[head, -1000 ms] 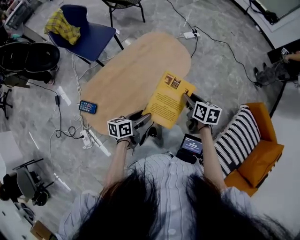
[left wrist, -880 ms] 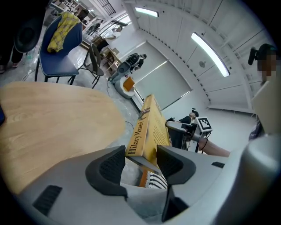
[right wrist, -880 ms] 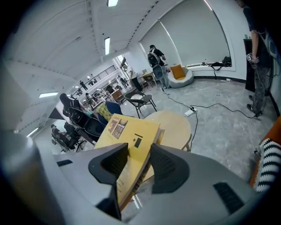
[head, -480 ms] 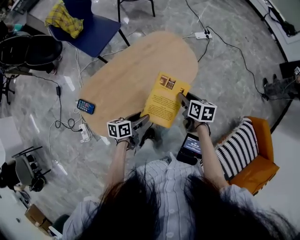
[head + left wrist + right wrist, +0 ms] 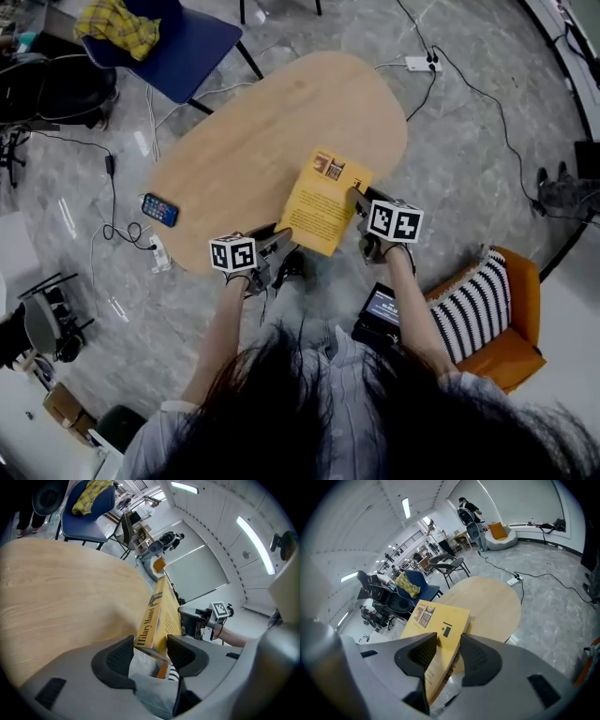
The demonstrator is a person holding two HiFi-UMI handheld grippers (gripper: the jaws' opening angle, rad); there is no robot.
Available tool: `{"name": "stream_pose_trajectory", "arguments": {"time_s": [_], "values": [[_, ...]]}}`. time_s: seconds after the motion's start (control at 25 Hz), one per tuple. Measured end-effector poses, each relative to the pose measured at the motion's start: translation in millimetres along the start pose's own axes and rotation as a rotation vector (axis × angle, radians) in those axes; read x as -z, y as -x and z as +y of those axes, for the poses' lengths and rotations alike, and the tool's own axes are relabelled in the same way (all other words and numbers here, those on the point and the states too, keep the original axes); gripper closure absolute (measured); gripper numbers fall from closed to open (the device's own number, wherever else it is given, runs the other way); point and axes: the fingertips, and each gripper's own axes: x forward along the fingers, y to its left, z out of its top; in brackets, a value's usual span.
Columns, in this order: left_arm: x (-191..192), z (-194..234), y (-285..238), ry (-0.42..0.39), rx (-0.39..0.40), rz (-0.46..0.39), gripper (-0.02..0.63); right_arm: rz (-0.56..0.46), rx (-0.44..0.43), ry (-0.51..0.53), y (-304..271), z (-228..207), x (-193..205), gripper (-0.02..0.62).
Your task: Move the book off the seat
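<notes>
Book (image 5: 323, 199): yellow Hilary Mantel book, already off the orange seat (image 5: 523, 281), held over the near edge of the bench (image 5: 253, 141).
Left gripper (image 5: 284, 236): fingers pinching its spine corner.
Right gripper (image 5: 355, 195): fingers pinching the opposite edge.
Remaining: probably 2 steps, set down and release.
</notes>
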Motion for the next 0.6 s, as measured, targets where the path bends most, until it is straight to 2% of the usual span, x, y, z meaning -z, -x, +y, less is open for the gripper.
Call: {"name": "stream_pose_trajectory", "arguments": {"time_s": [0.12, 0.28, 0.36, 0.6], "values": [[2.0, 19.5, -11.8, 0.003, -0.017, 0.031, 0.373, 0.026, -0.004, -0.005, -20.7, -8.8, 3.3, 0.430], [12.2, 46.6, -30.2, -0.043, -0.057, 0.149, 0.373, 0.078, -0.017, -0.007, -50.2, -21.4, 13.0, 0.431], [17.8, 57.9, -38.8, -0.041, -0.061, 0.188, 0.373, 0.102, -0.010, -0.013, -62.4, -29.7, 19.9, 0.430], [25.1, 85.9, -56.6, -0.001, -0.060, 0.196, 0.373, 0.131, 0.007, -0.047, -93.4, -50.9, 35.0, 0.431]]}}
